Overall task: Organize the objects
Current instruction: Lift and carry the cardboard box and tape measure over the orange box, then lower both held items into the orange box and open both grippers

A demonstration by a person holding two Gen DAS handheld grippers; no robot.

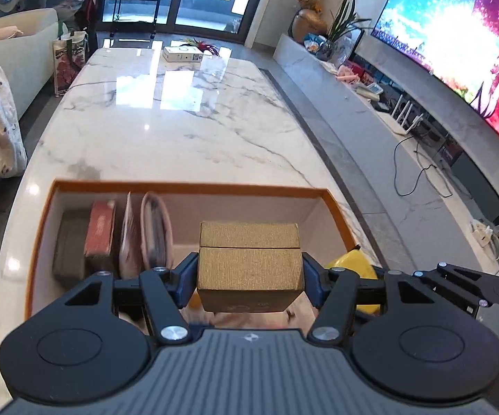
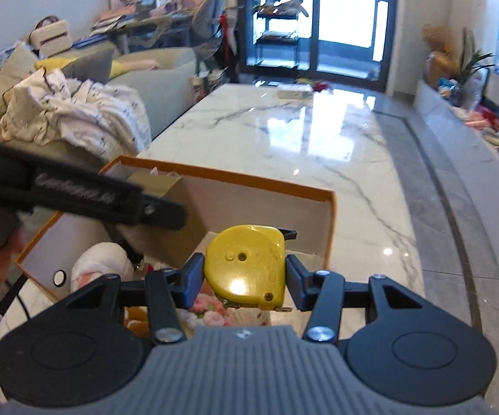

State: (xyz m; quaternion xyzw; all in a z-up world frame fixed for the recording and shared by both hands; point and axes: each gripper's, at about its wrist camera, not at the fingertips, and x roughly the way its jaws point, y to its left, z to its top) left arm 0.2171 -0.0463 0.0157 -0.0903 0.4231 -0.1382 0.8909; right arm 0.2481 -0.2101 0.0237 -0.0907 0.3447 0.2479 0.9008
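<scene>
left tongs [image 1: 249,273] clamped wide, right tongs [image 2: 245,276] clamped

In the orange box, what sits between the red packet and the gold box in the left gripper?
In the left wrist view, a white-pink pouch and a pink-rimmed flat item stand upright between the red packet and the gold box.

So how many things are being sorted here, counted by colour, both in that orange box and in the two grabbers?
Gold-brown: 1, the gold box held in the left gripper
Yellow: 1, the tape measure held in the right gripper
Dark grey: 1, block in the orange box
Red: 1, packet
Pink: 2, pouches
Total: 6
</scene>
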